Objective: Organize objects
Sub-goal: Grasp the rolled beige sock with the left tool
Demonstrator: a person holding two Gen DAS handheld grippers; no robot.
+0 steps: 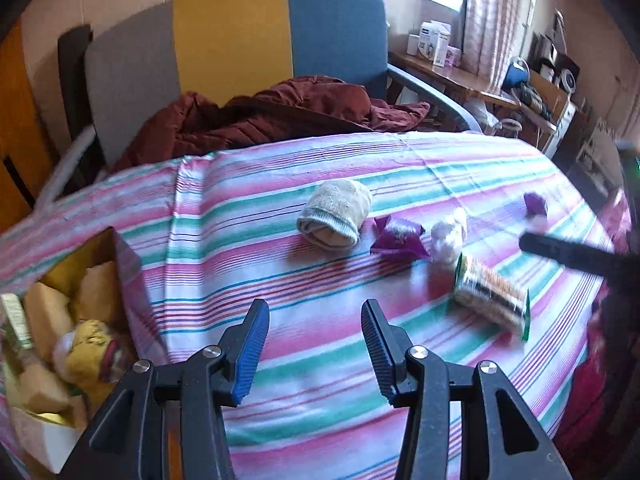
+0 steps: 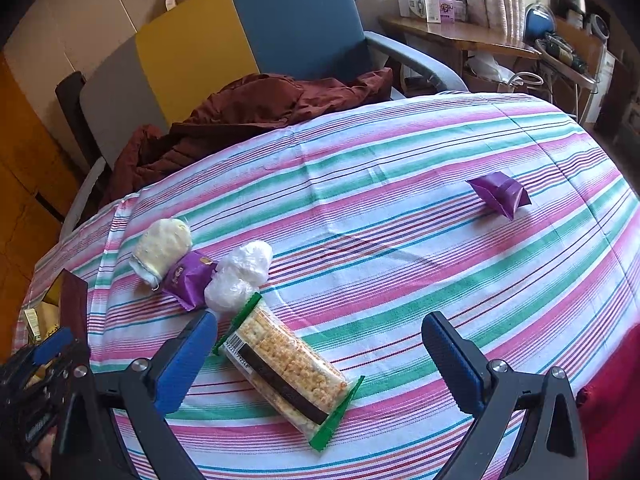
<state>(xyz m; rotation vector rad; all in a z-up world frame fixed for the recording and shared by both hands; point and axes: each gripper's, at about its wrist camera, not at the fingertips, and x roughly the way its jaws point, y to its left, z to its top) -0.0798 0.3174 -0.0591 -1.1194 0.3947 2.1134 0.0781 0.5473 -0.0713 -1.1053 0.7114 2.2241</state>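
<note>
Both tools stand apart with nothing between their ribbed blue pads: the left tool (image 1: 316,344) is parted narrowly over bare striped cloth, and the right tool (image 2: 320,356) gapes wide, its pads either side of the cracker pack (image 2: 286,364) without touching it. That pack is a long clear wrapper with green crimped ends, showing a pebbled golden biscuit and a dark band, lying slantwise on the bench (image 2: 400,216), which is draped in a thin pink, green and white striped cloth. Just beyond it cluster a crinkled white plastic bundle (image 2: 240,276), a glossy purple snack packet (image 2: 192,278) and a rolled cream terry sock (image 2: 162,248) with a ribbed cuff. A second purple pillow-shaped packet (image 2: 500,194) lies well apart to the right. At the bench's left edge sits an open box (image 1: 60,340) holding tan blocks and a yellow wrapped item
</note>
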